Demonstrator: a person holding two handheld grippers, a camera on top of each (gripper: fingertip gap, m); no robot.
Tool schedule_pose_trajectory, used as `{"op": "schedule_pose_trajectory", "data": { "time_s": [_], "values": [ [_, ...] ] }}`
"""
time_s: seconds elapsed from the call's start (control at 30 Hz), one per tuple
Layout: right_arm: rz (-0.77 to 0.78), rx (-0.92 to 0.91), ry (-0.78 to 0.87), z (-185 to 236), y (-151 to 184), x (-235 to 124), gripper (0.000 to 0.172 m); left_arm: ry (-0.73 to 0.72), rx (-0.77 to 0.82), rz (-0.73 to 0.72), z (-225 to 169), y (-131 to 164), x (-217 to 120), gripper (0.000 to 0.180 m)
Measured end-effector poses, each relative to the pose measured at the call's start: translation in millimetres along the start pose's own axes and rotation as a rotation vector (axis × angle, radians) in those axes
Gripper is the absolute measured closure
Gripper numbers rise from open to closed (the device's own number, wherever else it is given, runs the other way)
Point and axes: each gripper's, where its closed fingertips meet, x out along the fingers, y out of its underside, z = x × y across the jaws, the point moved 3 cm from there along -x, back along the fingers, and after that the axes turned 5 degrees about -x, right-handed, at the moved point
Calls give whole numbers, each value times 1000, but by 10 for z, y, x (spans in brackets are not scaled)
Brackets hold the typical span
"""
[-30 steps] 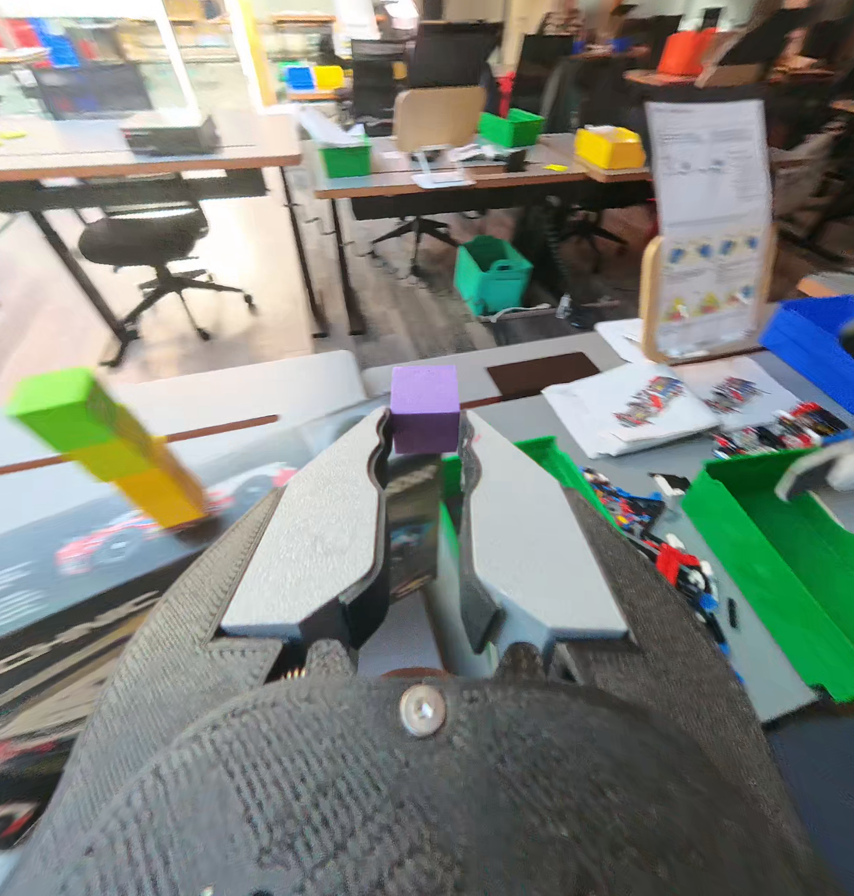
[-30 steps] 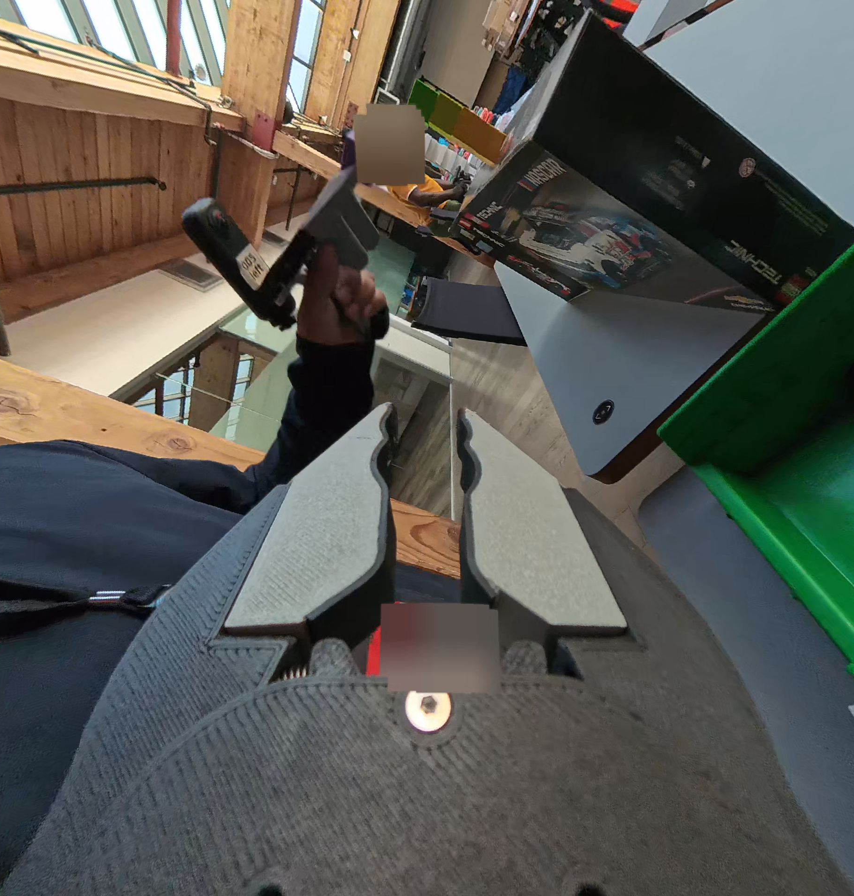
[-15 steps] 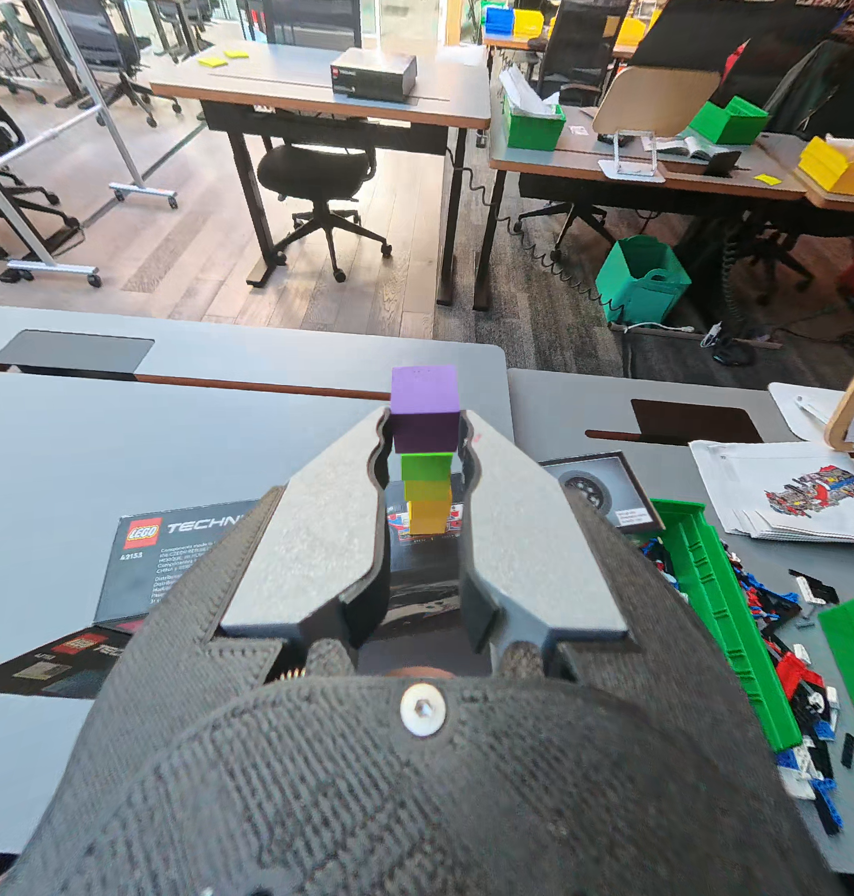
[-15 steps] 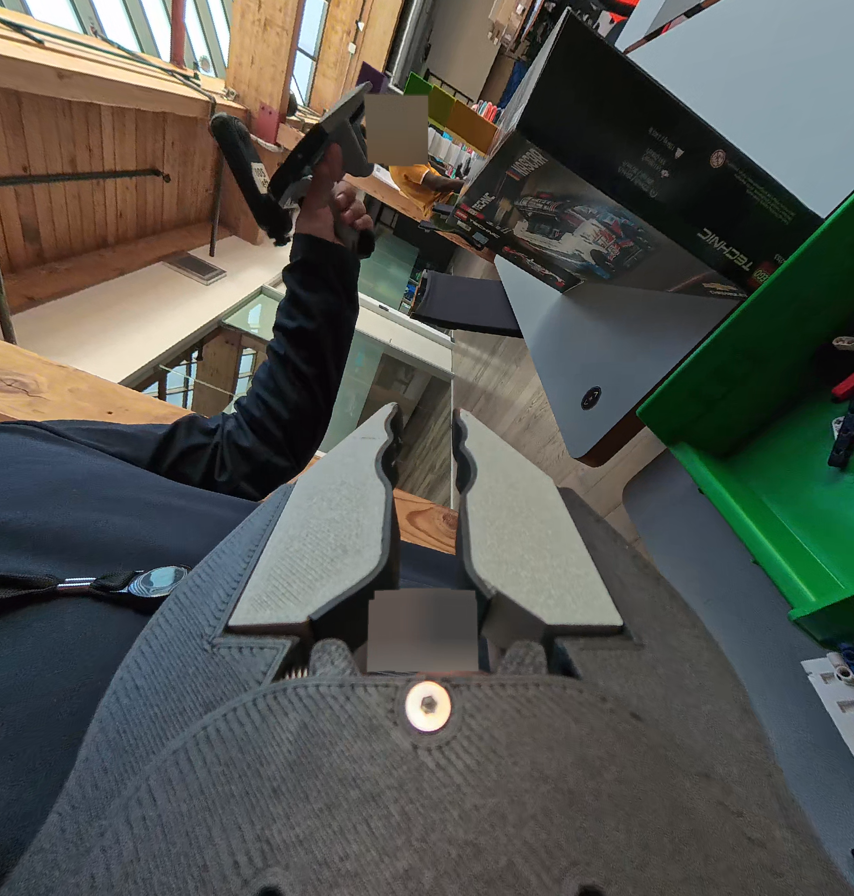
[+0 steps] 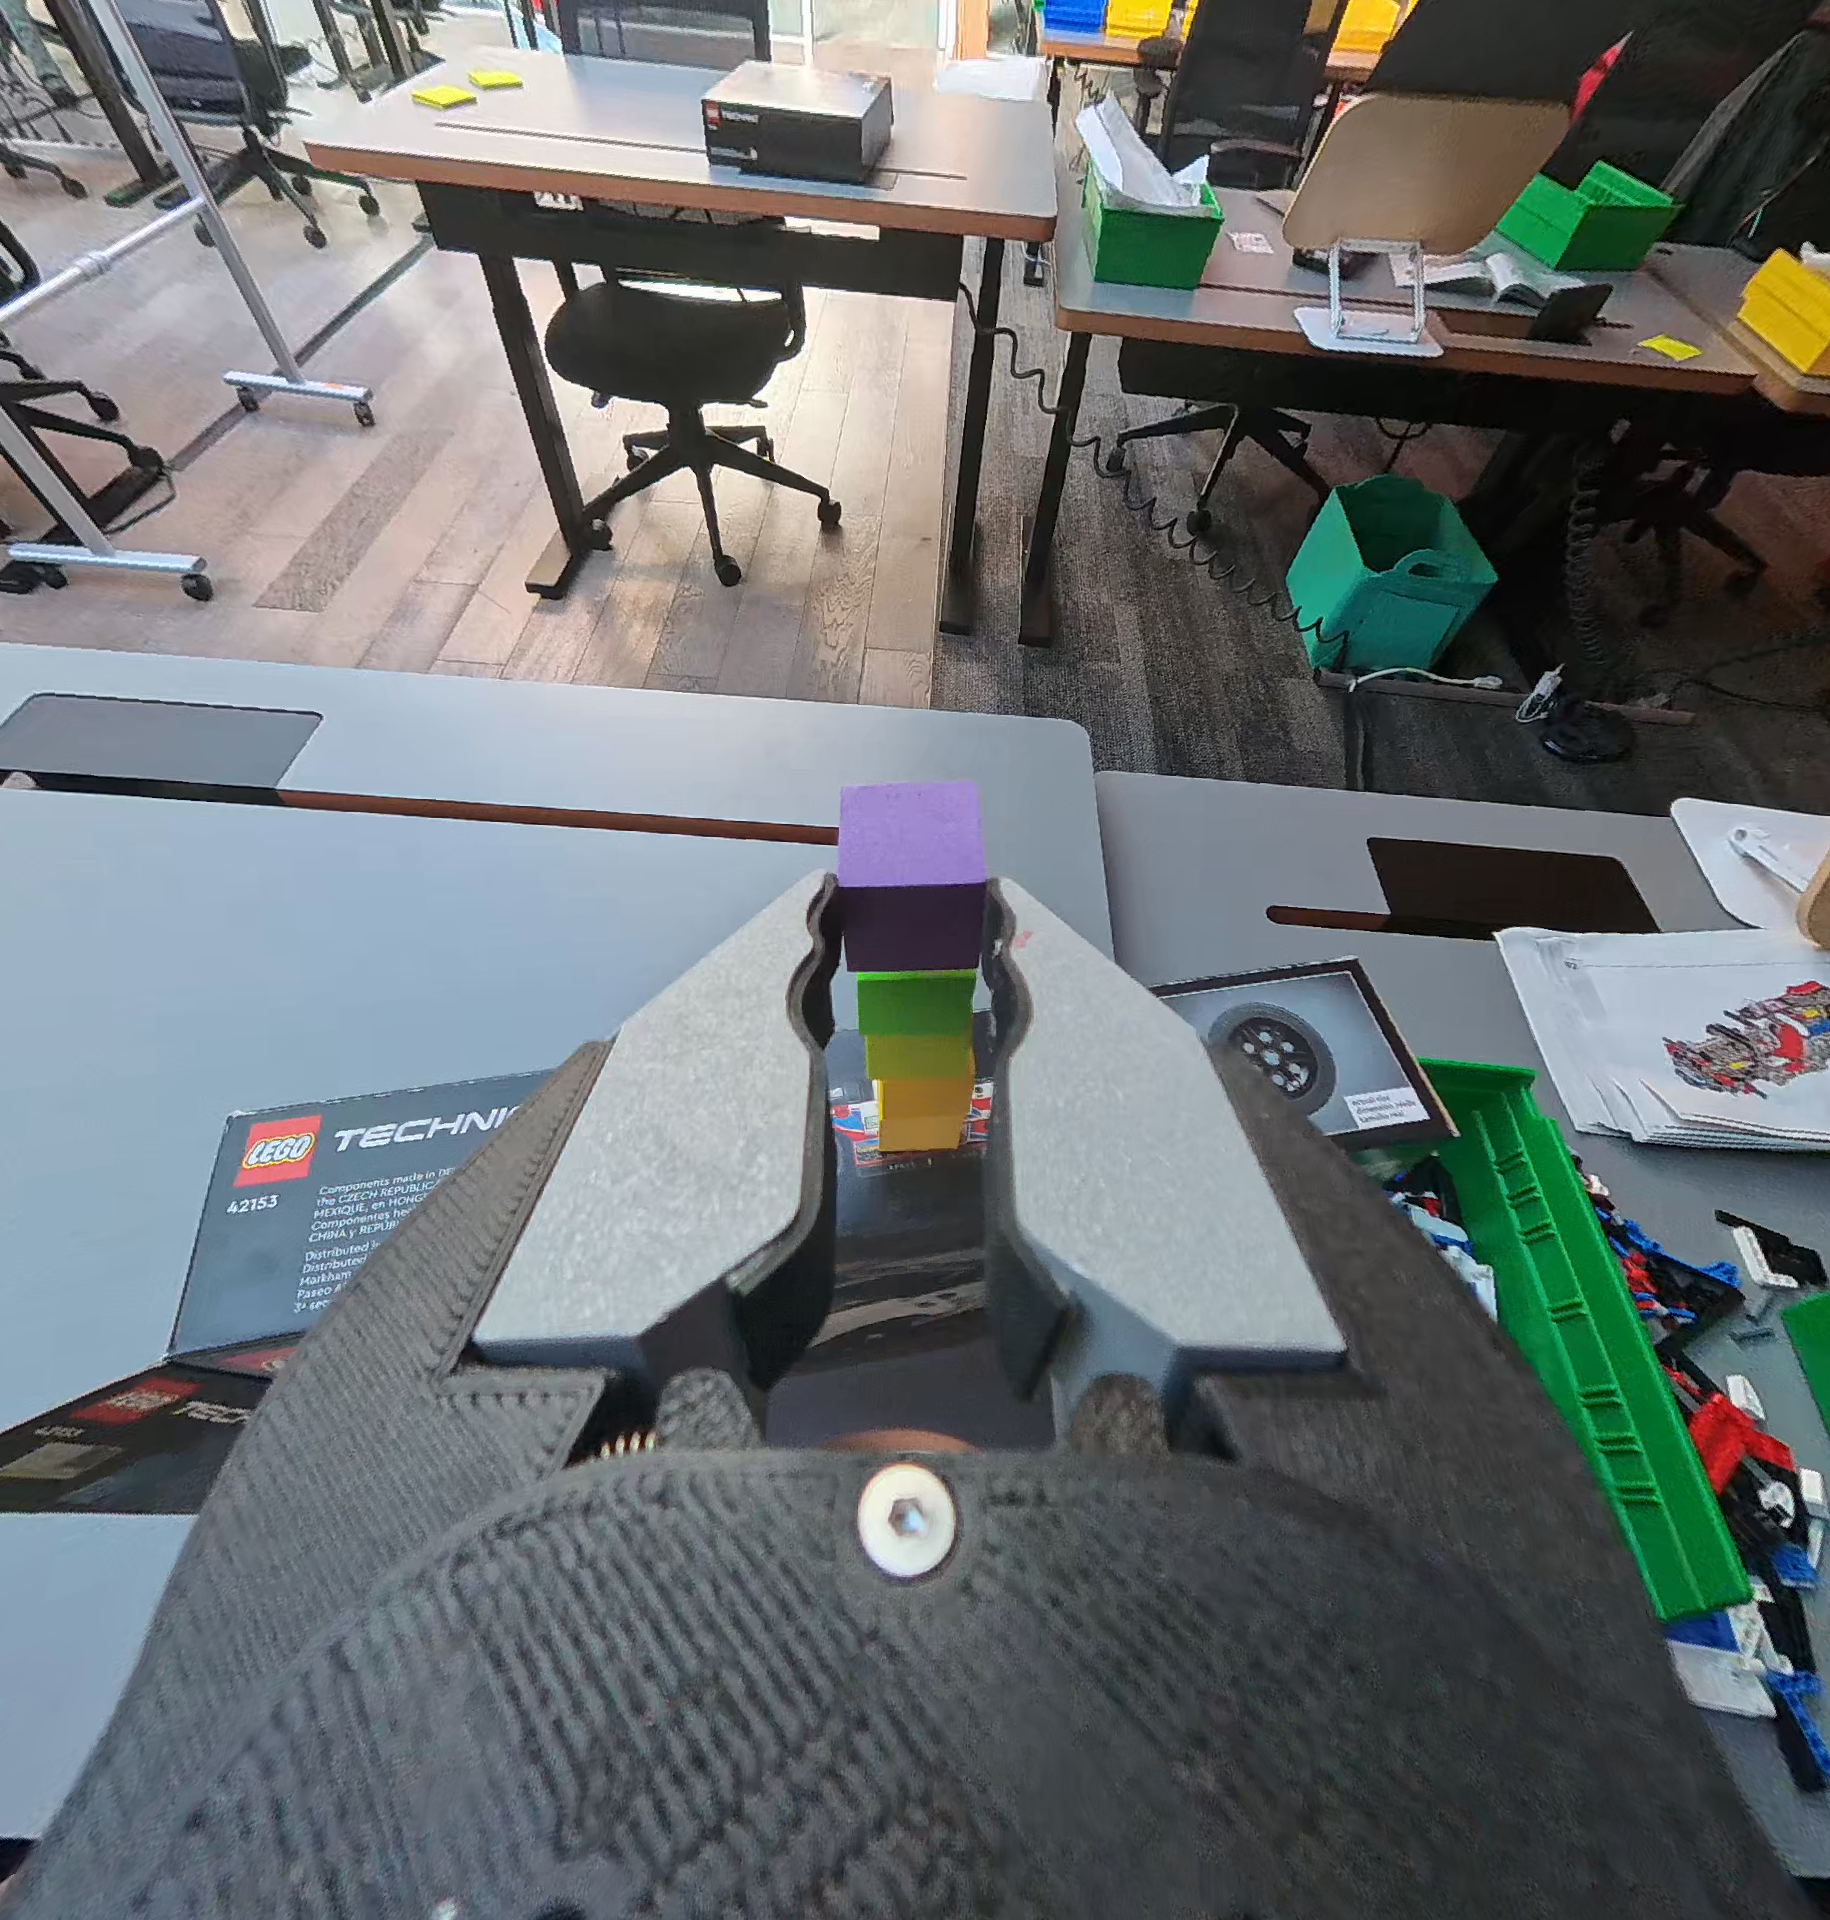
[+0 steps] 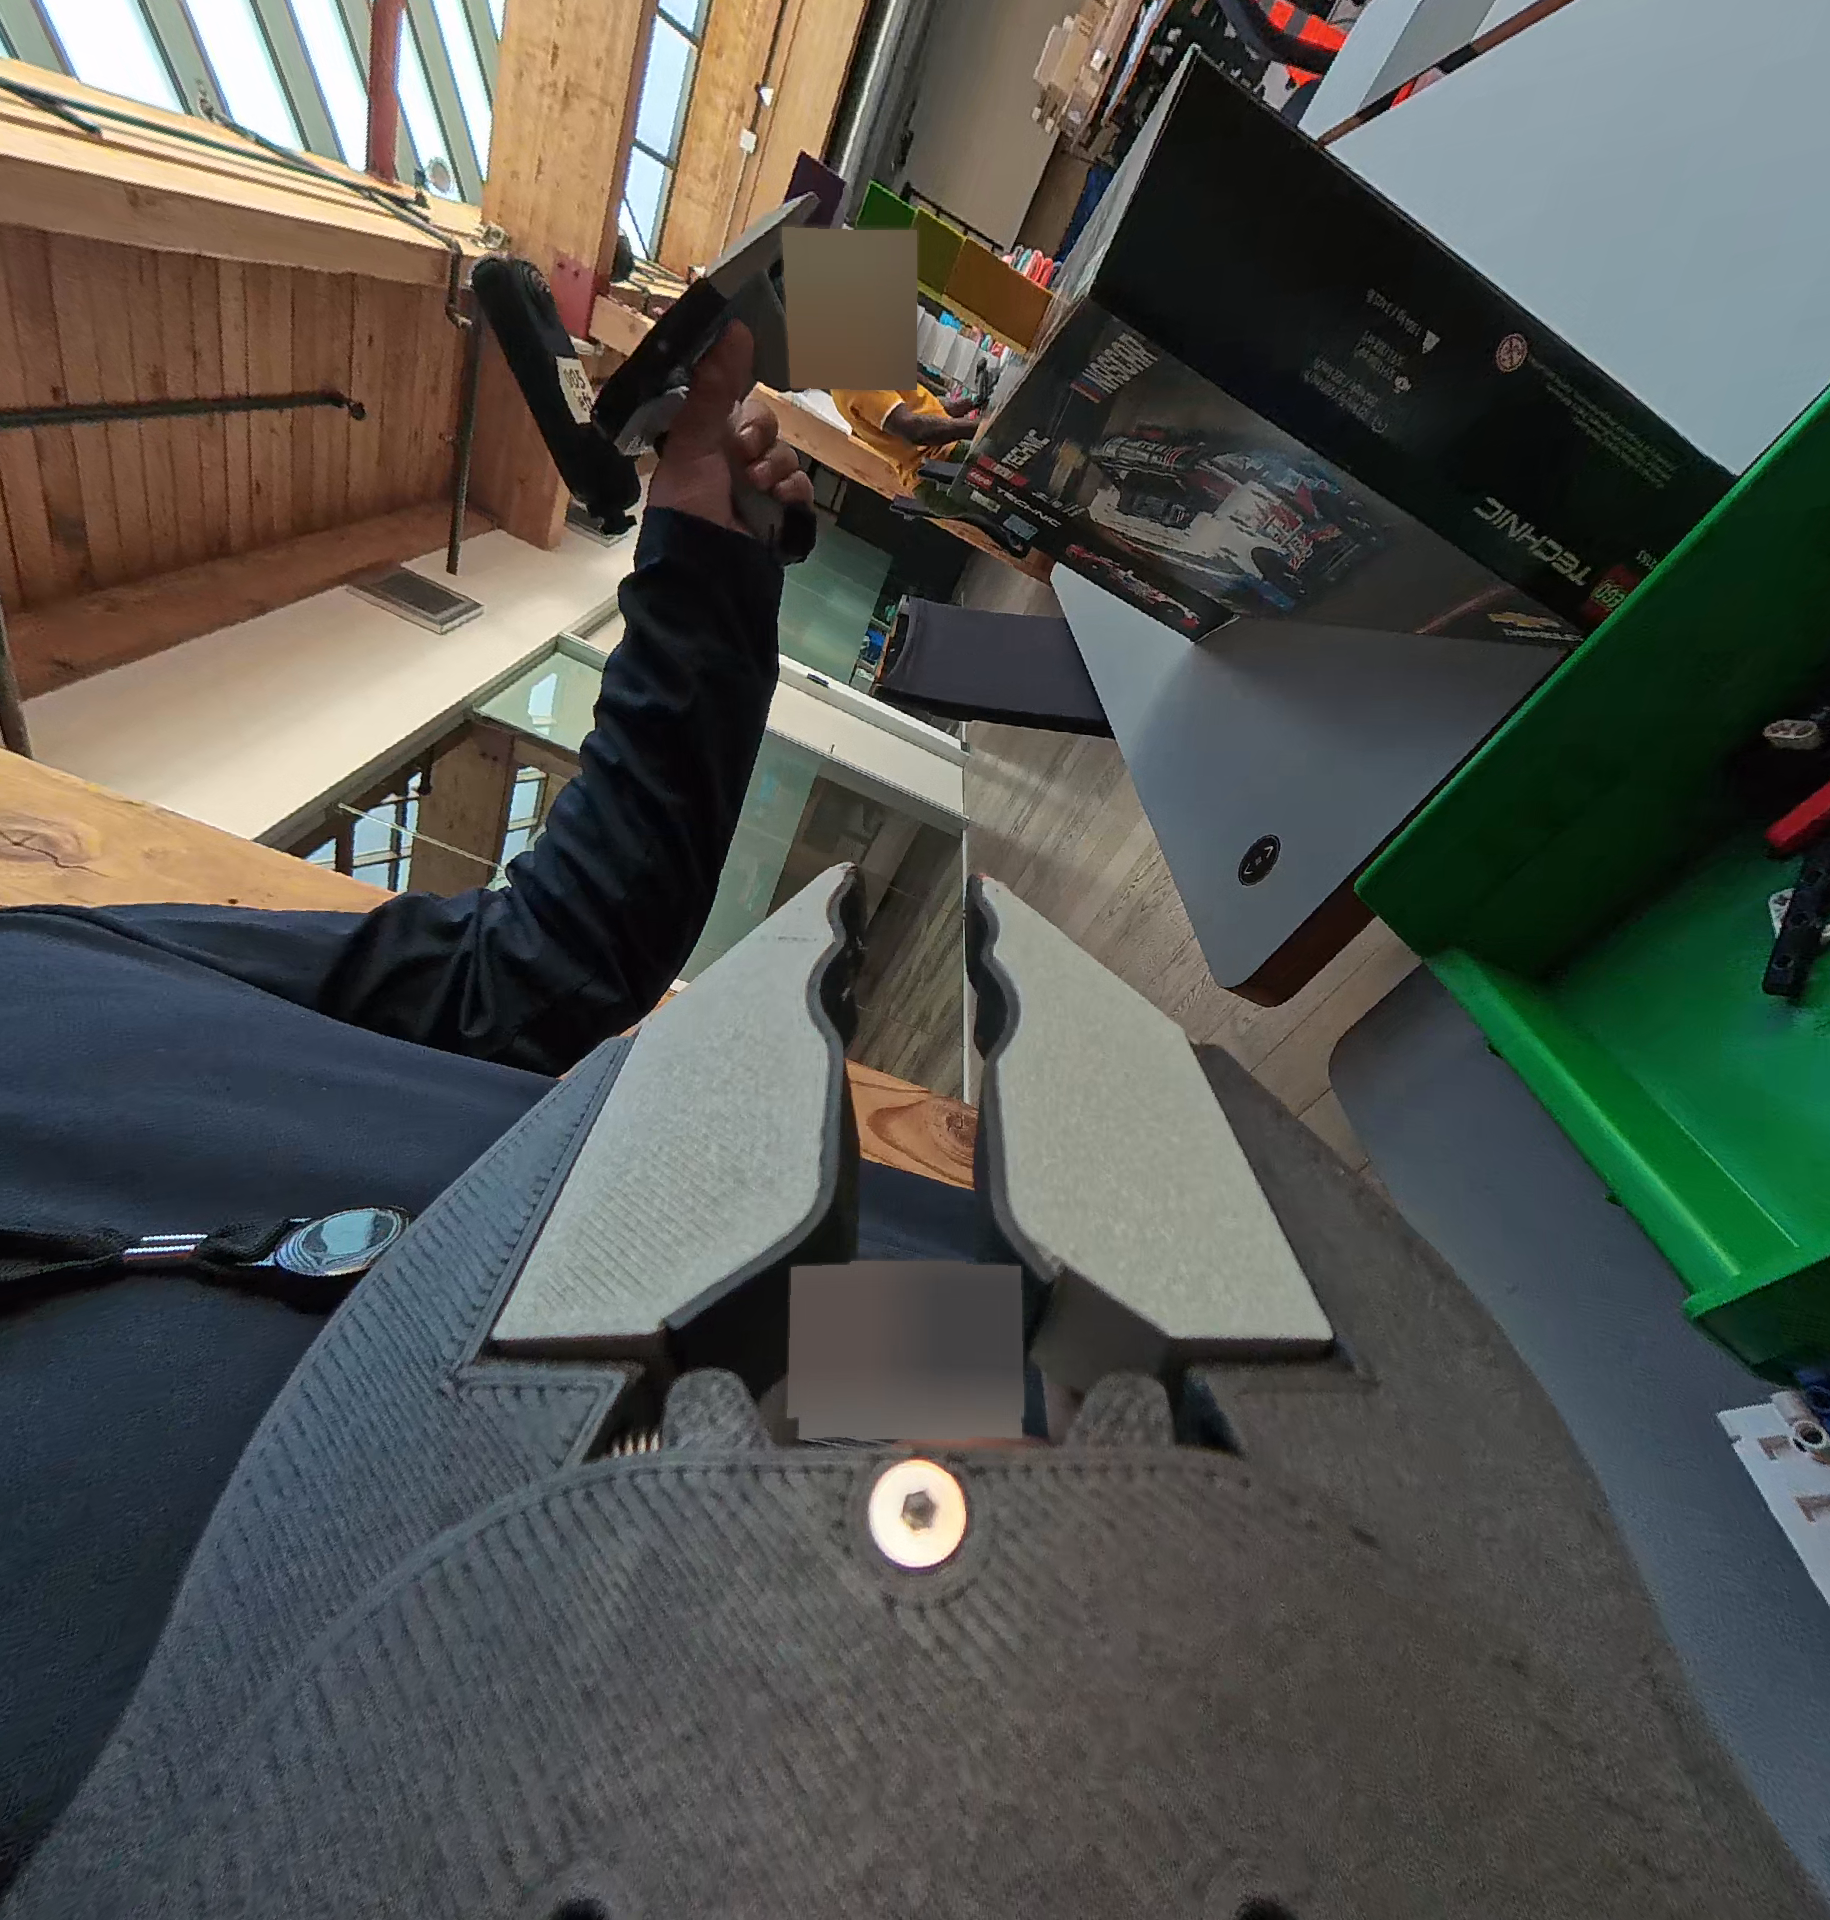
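Left tool (image 5: pixel 913 914) pinches a purple cube (image 5: pixel 911 878) by its side faces, above the coloured stack (image 5: pixel 916 1055) on the surface (image 5: pixel 371 935). Looks light, stiff. Right tool (image 6: pixel 911 935) gapes, holding nothing.

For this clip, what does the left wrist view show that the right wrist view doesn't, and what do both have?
Only the left wrist view: the left tongs pressed on a purple cube above a stack of green, yellow-green and orange cubes standing on the black box; printed instruction sheets; office desks and chairs beyond.

Only the right wrist view: the right tongs, slightly apart with nothing between them; the person's dark sleeve and hand raising the other tongs; wooden walls and windows.

Both: the black box, a green tray of small parts, the grey table.
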Motion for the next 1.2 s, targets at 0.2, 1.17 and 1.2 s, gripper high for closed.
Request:
{"op": "schedule_pose_trajectory", "data": {
  "time_s": [0.2,1.17,1.2],
  "values": [
    [-2,0,1,-1,1,7,155,1,1,5,-8,9,27,156],
    [-4,0,-5,-21,-47,17,157,-3,2,14,-1,62,73,153],
    [-4,0,-5,-24,-50,17,157,-6,0,11,5,61,71,150]
  ]
}}
